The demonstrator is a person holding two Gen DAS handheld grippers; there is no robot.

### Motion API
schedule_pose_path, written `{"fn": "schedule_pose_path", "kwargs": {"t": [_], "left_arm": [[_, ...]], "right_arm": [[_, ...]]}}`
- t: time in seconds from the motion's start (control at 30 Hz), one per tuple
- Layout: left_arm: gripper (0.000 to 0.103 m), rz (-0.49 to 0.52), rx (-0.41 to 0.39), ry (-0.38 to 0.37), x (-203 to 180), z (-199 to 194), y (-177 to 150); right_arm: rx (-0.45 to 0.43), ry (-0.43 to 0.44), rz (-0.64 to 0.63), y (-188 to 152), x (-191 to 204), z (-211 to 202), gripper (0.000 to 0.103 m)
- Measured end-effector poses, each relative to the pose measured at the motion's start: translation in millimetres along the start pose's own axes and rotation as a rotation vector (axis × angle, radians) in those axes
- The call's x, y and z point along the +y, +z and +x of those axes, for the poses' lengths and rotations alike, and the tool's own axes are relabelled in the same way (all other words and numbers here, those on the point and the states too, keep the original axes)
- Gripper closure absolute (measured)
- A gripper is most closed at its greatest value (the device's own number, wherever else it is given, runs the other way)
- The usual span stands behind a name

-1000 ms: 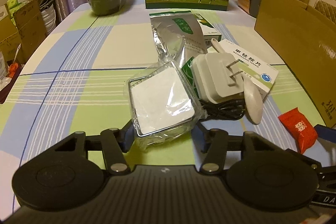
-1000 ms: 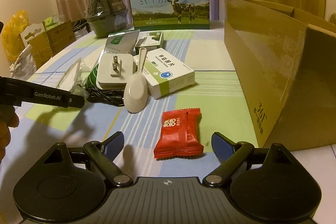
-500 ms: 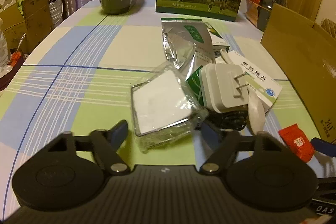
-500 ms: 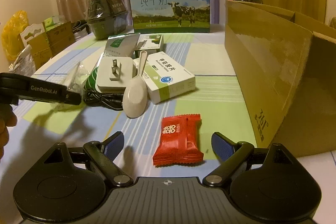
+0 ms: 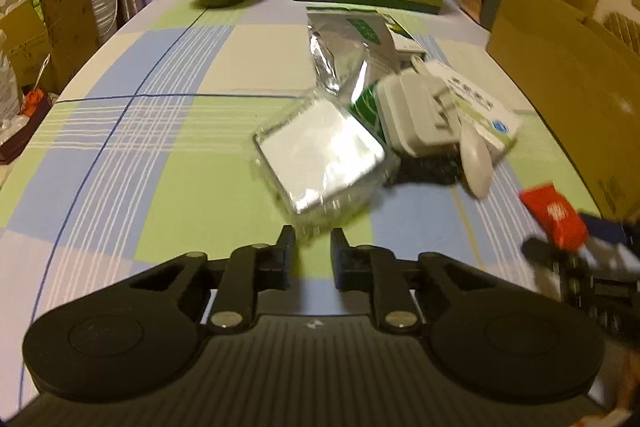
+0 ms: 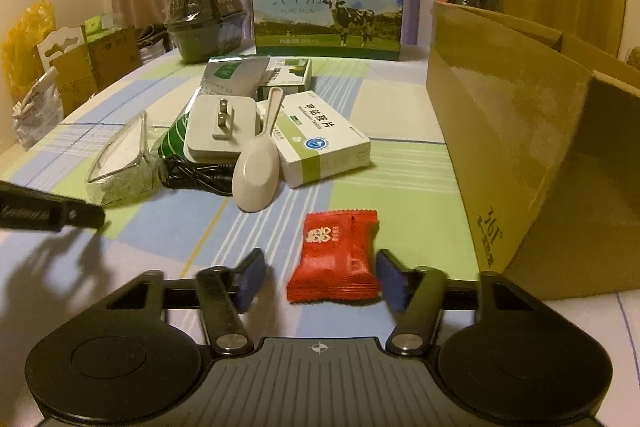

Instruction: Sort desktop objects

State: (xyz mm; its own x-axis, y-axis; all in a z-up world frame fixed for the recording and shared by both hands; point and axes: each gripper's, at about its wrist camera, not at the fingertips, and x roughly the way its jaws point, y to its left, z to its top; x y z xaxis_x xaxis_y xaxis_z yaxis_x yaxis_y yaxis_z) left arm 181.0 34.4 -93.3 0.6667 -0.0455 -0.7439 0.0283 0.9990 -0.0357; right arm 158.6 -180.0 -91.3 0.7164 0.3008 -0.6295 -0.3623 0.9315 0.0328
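— Cardboard open brown box [image 6: 520, 131]: one, unmoved at right?
— Yes. Left gripper [image 5: 312, 247], wide earlier, had clenched on one clear-wrapped white square packet [image 5: 320, 151]; right gripper [image 6: 320, 277] was closing around one red candy wrapper [image 6: 336, 259], pads not yet pressing.

The left gripper [image 5: 311, 239] view is motion-blurred: beyond its fingertips, print on the medicine box [image 5: 478, 111] is unreadable. Whether the fingertips pinch the clear wrapped packet [image 5: 320, 155] cannot be determined. The cardboard box [image 6: 532, 147], right of the right gripper [image 6: 318, 277], is cut off by the edge.
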Motion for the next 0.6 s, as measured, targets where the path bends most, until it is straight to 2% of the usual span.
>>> {"fn": "schedule_pose_path", "kwargs": {"t": [0.13,0.2,0.23,0.3,0.37,0.5,0.6], "left_arm": [[0.089,0.038,-0.033,0.001,-2,-17,-10],[0.086,0.038,-0.051,0.005,0,-23,-11],[0.082,0.030,-0.059,0.007,1,-24,-12],[0.062,0.019,-0.067,0.015,3,-23,-10],[0.058,0.006,-0.080,0.010,4,-20,-7],[0.040,0.000,-0.087,0.002,3,-8,1],[0.038,0.016,-0.101,0.004,0,0,8]], "right_arm": [[0.009,0.013,0.007,-2,3,-5,0.059],[0.007,0.024,0.005,-2,6,-7,0.059],[0.003,0.028,0.000,-2,7,-8,0.059],[-0.008,0.032,-0.009,0,9,-9,0.059],[-0.008,0.040,-0.001,2,9,-7,0.059],[-0.024,0.043,0.011,9,7,-4,0.059],[-0.036,0.049,0.015,14,5,1,0.059]]}}
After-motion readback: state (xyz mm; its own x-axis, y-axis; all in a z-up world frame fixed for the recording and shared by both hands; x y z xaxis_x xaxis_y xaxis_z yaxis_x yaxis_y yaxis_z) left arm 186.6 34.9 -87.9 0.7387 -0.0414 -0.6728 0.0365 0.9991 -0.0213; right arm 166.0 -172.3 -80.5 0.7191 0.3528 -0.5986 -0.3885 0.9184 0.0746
